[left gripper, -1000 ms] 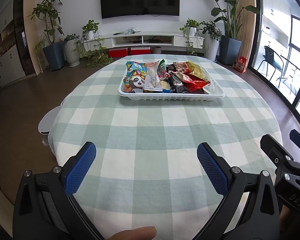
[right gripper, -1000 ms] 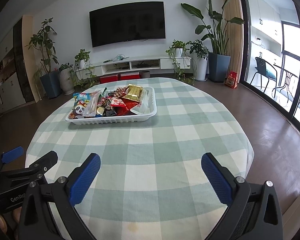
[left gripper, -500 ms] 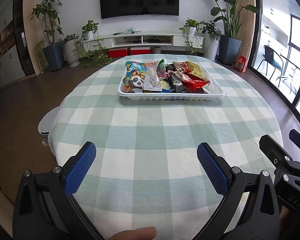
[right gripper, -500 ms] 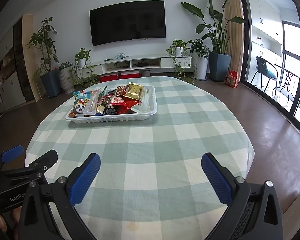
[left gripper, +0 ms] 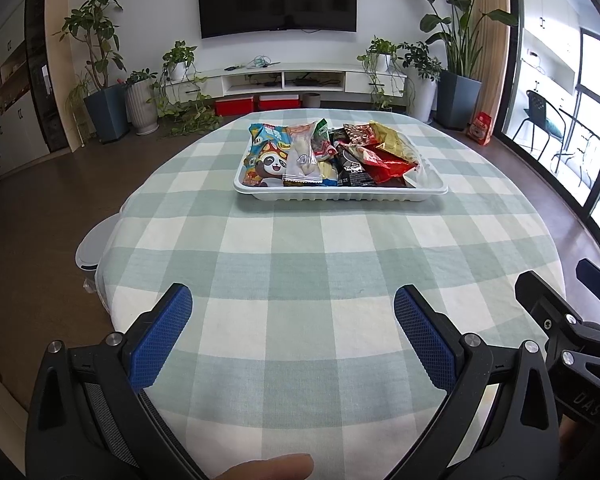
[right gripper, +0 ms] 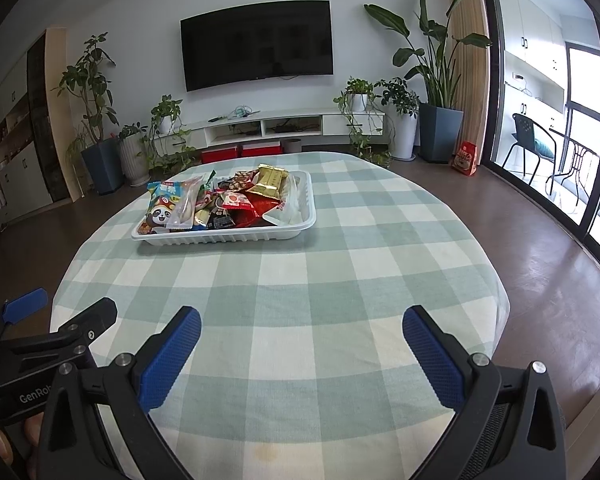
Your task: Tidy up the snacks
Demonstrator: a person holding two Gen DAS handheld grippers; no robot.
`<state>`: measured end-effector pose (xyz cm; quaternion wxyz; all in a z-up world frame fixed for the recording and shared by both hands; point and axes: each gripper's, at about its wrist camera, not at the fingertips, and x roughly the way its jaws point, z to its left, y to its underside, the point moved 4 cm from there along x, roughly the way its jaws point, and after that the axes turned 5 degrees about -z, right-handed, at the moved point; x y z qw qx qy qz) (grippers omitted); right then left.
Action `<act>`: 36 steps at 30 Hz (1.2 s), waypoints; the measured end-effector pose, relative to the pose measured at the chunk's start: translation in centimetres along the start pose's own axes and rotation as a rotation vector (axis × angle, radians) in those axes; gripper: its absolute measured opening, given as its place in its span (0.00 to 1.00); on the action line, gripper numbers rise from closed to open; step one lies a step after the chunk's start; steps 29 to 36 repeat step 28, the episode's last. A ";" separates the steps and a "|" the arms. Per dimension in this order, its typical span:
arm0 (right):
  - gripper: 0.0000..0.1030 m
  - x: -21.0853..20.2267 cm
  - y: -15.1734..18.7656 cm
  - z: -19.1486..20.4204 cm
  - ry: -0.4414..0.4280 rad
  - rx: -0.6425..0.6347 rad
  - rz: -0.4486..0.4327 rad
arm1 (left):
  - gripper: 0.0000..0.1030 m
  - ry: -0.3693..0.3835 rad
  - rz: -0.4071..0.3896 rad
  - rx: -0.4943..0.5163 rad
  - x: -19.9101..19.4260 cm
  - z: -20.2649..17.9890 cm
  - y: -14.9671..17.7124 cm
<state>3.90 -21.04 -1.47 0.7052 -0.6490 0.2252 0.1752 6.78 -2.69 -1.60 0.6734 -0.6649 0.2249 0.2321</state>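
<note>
Living-room setting: your round table, covered by a green-and-white checked cloth (left gripper: pixel 300 264), fills most of both views, with a wall-mounted television (right gripper: pixel 256 44) and a low white media shelf (right gripper: pixel 276 126) on the far wall, flanked by potted plants.

On the far half of the table sits a white plastic tray (left gripper: pixel 340 194), flat on the cloth. It holds the snack packets in a loose heap: a panda-print bag (left gripper: pixel 266 156) at the left end, a clear white packet (left gripper: pixel 303 156) just beside it, a red packet (left gripper: pixel 384 160) and a gold packet (right gripper: pixel 271 180) toward the right. The tray's right end is bare of packets.

Your left gripper (left gripper: pixel 292 330) and right gripper (right gripper: pixel 302 350) both hover over the near edge of the table, well apart from the tray, jaws spread wide and holding nothing.
</note>
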 end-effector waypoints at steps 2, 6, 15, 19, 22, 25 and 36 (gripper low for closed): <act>1.00 0.0 0.0 0.0 0.000 0.000 0.000 | 1.00 0.000 -0.001 -0.001 0.0 0.0 0.0; 1.00 0.0 0.0 0.0 0.000 0.000 0.000 | 1.00 0.001 0.000 0.000 0.0 0.0 0.0; 1.00 -0.1 0.3 0.2 0.000 -0.002 0.003 | 1.00 0.000 -0.001 0.001 0.0 0.0 0.0; 1.00 -0.1 0.2 0.1 0.000 -0.002 0.006 | 1.00 0.001 0.000 -0.001 0.0 0.0 0.0; 1.00 -0.1 0.3 0.2 0.000 -0.002 0.007 | 1.00 -0.003 -0.001 -0.001 0.0 0.0 0.0; 1.00 -0.1 0.3 0.2 -0.001 -0.002 0.007 | 1.00 -0.005 -0.018 0.007 -0.3 -0.3 0.0; 1.00 0.0 0.4 0.2 -0.002 0.000 0.011 | 1.00 0.006 -0.023 0.009 -0.4 -0.5 -0.1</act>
